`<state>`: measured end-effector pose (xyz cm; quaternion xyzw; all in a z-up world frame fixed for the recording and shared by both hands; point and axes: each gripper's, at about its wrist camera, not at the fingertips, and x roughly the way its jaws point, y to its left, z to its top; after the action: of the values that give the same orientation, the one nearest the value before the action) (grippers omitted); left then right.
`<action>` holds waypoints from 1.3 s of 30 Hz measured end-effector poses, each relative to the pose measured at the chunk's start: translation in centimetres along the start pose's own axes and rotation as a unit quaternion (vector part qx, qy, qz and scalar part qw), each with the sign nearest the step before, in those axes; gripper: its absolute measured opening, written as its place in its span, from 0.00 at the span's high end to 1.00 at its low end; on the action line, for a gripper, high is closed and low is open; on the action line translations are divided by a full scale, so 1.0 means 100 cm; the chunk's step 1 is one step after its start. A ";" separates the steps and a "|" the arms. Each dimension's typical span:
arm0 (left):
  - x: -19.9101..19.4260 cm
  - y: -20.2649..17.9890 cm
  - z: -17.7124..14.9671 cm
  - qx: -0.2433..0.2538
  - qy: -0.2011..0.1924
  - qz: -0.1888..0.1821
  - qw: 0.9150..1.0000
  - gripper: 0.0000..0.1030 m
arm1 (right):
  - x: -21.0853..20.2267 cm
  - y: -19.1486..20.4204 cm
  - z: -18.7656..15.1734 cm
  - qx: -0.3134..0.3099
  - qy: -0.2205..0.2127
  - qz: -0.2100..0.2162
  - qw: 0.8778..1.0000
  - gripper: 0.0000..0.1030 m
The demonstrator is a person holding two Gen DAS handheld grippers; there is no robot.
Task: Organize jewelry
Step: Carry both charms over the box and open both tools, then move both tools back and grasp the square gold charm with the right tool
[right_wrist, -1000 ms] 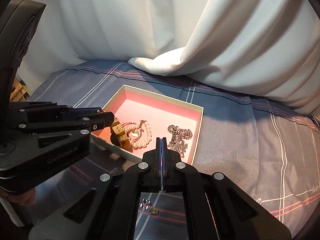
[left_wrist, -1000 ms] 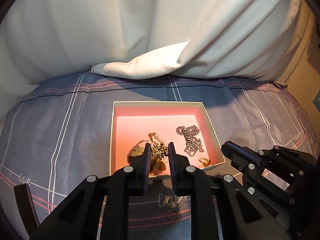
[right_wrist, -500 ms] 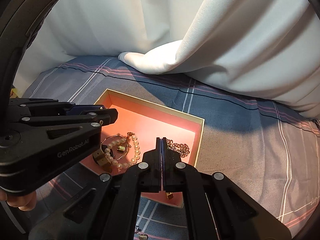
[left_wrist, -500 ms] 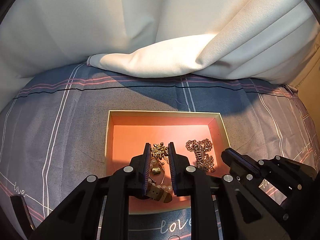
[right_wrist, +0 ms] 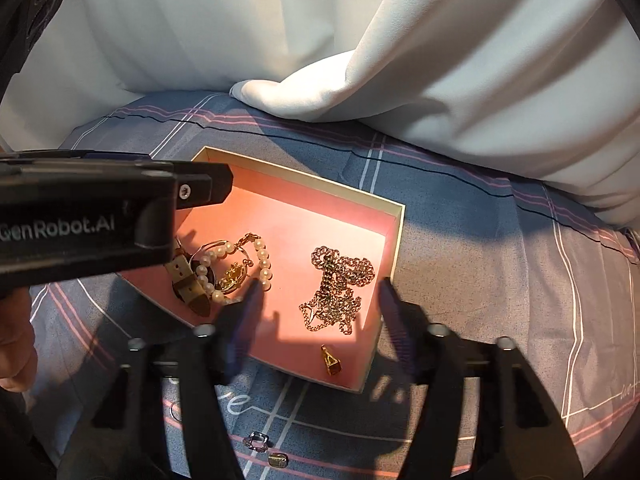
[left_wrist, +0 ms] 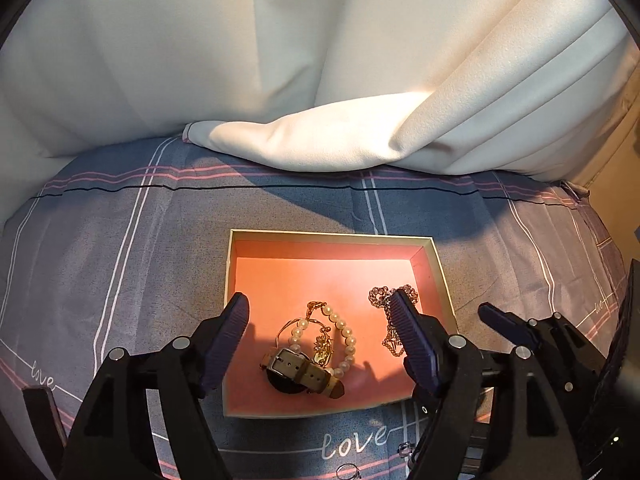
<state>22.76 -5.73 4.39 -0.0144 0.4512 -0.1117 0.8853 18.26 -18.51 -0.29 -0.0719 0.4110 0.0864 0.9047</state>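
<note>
A cream box (left_wrist: pixel 230 264) with a pink floor (right_wrist: pixel 396 240) lies on the bed. In it lie a tan-strapped watch (left_wrist: pixel 304 372), a pearl bracelet (left_wrist: pixel 344 332) with a gold charm, a rose-gold chain (right_wrist: pixel 336 284) and a small gold ring (right_wrist: pixel 331 362). My left gripper (left_wrist: pixel 320 312) is open and empty, hovering over the watch and pearls. My right gripper (right_wrist: pixel 318 292) is open and empty over the chain. Two small rings (right_wrist: pixel 258 440) lie on the sheet in front of the box.
The bed has a grey-blue plaid sheet (left_wrist: pixel 120 248) with "love" printed on it. A white quilt (left_wrist: pixel 320 148) is bunched up behind the box. The left gripper's body (right_wrist: pixel 80 220) fills the left side of the right wrist view.
Both grippers have opened; the left let the gold charm piece drop onto the pearls. Both moved forward over the box.
</note>
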 end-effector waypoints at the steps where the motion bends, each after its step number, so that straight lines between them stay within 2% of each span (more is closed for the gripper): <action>1: -0.006 0.001 -0.002 0.001 -0.006 -0.003 1.000 0.26 | -0.004 0.000 -0.001 0.001 0.000 0.002 1.000 0.27; 5: -0.028 0.003 -0.018 0.005 -0.024 -0.010 1.000 0.25 | -0.021 -0.007 -0.011 0.014 -0.011 0.001 1.000 0.27; 9: -0.037 0.003 -0.048 0.016 -0.021 -0.008 1.000 0.24 | -0.034 -0.012 -0.032 0.022 -0.011 0.002 1.000 0.27; 13: -0.031 0.001 -0.090 0.034 -0.001 0.000 0.999 0.24 | -0.036 -0.010 -0.065 0.024 0.010 0.012 1.000 0.27; 17: -0.019 0.000 -0.131 0.034 0.028 -0.012 0.999 0.24 | -0.024 0.000 -0.103 0.018 0.049 0.025 0.998 0.27; 20: -0.008 -0.005 -0.155 0.051 0.049 -0.003 0.998 0.24 | -0.015 0.009 -0.124 0.004 0.068 0.029 0.997 0.27; 22: -0.001 -0.010 -0.167 0.070 0.061 0.005 0.996 0.25 | -0.012 0.013 -0.130 -0.002 0.061 0.027 0.998 0.27; 25: 0.004 -0.012 -0.170 0.077 0.056 0.014 0.995 0.30 | -0.010 0.016 -0.130 -0.014 0.047 0.023 0.999 0.28; 26: 0.006 -0.013 -0.168 0.079 0.057 0.016 0.995 0.31 | -0.010 0.016 -0.130 -0.014 0.044 0.029 0.999 0.32; 28: 0.009 -0.016 -0.165 0.093 0.057 0.025 0.994 0.42 | -0.009 0.019 -0.128 -0.019 0.040 0.036 0.998 0.41; 29: 0.009 -0.018 -0.164 0.100 0.057 0.030 0.993 0.44 | -0.009 0.020 -0.127 -0.023 0.039 0.037 0.998 0.45; 32: 0.010 -0.020 -0.164 0.109 0.055 0.028 0.992 0.54 | -0.009 0.025 -0.125 -0.030 0.040 0.038 0.998 0.75; 34: 0.009 -0.022 -0.164 0.114 0.053 0.025 0.992 0.62 | -0.010 0.029 -0.125 -0.034 0.041 0.037 0.998 0.84; 35: 0.009 -0.023 -0.164 0.117 0.050 0.026 0.992 0.66 | -0.012 0.030 -0.126 -0.034 0.041 0.036 0.998 0.86; 37: 0.008 -0.023 -0.165 0.117 0.048 0.024 0.992 0.79 | -0.013 0.032 -0.127 -0.032 0.041 0.036 0.998 0.86; 39: 0.007 -0.021 -0.164 0.111 0.048 0.021 0.992 0.85 | -0.015 0.031 -0.128 -0.025 0.040 0.039 0.998 0.86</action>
<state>9.63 -6.70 -5.58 0.0991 0.4781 -0.1435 0.8608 7.31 -18.22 -7.68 -0.0819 0.4471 0.1293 0.8813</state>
